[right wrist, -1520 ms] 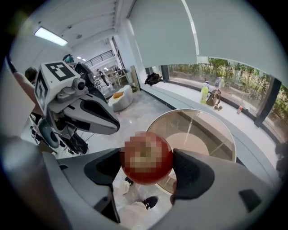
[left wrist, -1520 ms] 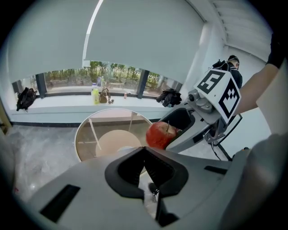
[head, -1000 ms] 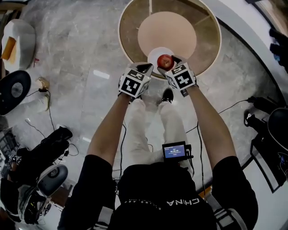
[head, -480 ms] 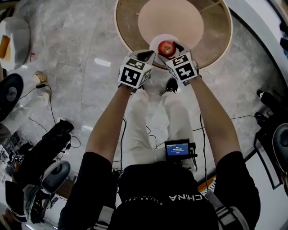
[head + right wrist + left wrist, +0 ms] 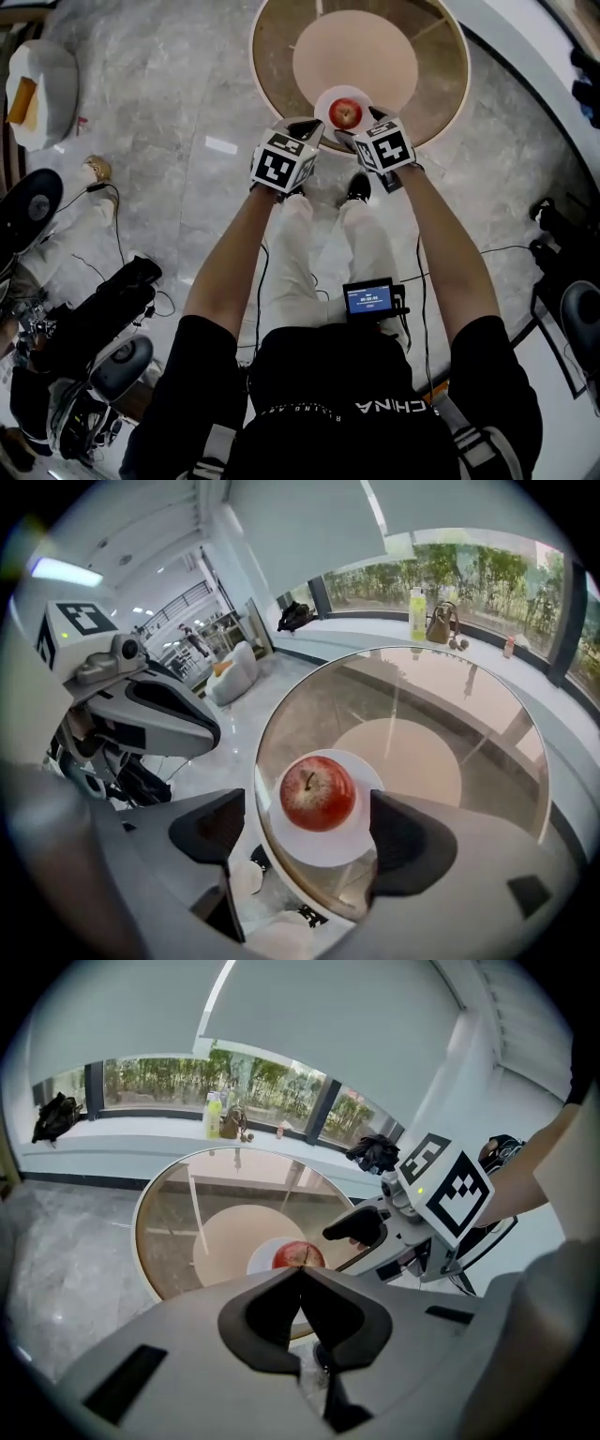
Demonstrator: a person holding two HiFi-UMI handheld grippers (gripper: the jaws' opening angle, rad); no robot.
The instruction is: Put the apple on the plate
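Left gripper (image 5: 300,1274), jaws shut and empty, hovers at the near edge of a round glass table (image 5: 441,84). There, a red apple (image 5: 346,113) sits on a white plate (image 5: 327,97). Right gripper (image 5: 310,834), jaws just opened wide, flanks the apple without touching

Lounge or office lobby: marble floor (image 5: 169,94), round glass table (image 5: 277,56), long window ledge (image 5: 141,1154), white armchair (image 5: 42,94).
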